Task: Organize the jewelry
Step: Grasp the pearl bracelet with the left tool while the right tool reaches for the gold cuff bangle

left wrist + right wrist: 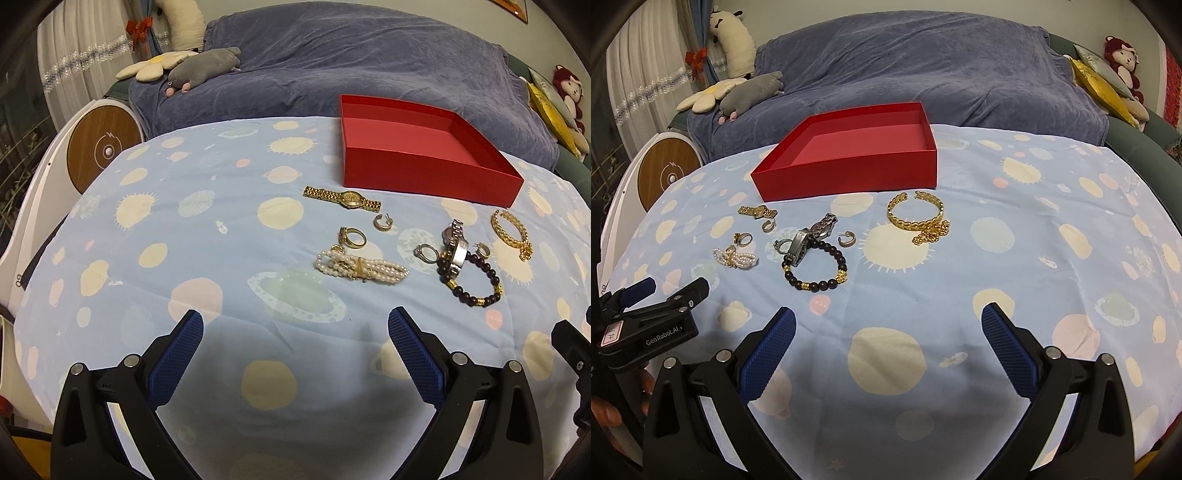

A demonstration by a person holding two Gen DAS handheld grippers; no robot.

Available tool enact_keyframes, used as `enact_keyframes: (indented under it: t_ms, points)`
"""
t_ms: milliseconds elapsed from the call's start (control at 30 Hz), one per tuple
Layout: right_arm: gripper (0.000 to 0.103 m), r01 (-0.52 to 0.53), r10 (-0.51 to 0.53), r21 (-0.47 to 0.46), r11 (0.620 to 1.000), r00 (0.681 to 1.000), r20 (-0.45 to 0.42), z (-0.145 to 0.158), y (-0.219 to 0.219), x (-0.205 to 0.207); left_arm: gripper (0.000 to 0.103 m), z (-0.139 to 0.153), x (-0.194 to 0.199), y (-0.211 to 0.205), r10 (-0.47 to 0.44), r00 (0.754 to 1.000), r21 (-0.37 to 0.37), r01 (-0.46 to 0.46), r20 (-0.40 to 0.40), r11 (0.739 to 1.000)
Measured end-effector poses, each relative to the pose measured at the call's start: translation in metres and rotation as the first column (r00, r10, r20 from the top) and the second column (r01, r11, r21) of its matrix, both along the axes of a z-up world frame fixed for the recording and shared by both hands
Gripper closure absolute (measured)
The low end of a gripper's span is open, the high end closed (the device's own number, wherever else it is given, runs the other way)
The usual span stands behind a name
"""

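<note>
An empty red box (pixel 436 177) (pixel 849 177) stands at the back of the table. In front of it lie a gold watch (pixel 341 198) (pixel 757 211), gold ring (pixel 352 236), pearl bracelet (pixel 360 267) (pixel 735 259), silver watch (pixel 456 243) (pixel 812 236), dark bead bracelet (pixel 476 284) (pixel 816 271), gold bangle with chain (pixel 511 232) (pixel 919 218) and small hoop earrings (pixel 382 222) (pixel 846 239). My left gripper (pixel 295 325) hovers open, short of the pearls. My right gripper (pixel 888 321) hovers open, below the bead bracelet. Both hold nothing.
The table wears a light blue cloth with planet prints (pixel 184 229) (pixel 1052 258). Behind it is a sofa under a purple throw (pixel 351 66) with plush toys (pixel 199 70) (pixel 1123 62). A white device with a wooden disc (pixel 103 147) stands at the left. A hand (pixel 605 410) holds the left gripper.
</note>
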State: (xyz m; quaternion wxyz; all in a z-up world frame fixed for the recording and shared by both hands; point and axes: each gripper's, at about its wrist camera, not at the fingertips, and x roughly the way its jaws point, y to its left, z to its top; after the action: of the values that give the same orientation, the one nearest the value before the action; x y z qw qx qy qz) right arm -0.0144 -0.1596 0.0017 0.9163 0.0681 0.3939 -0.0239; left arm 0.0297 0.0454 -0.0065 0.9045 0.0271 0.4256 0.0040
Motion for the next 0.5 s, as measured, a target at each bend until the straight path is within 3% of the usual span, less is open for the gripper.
enact_keyframes:
  t_ms: [167, 500]
  points:
    - [0.005, 0.000, 0.000, 0.012, 1.000, 1.000, -0.011, -0.003, -0.001, 0.007, 0.005, 0.000, 0.013, 0.000, -0.024, 1.000, -0.073, 0.023, -0.012, 0.997]
    - [0.005, 0.014, -0.014, 0.012, 1.000, 1.000, -0.023, -0.009, -0.005, 0.013, 0.011, -0.010, 0.049, -0.028, 0.003, 0.999, -0.048, -0.004, -0.035, 0.999]
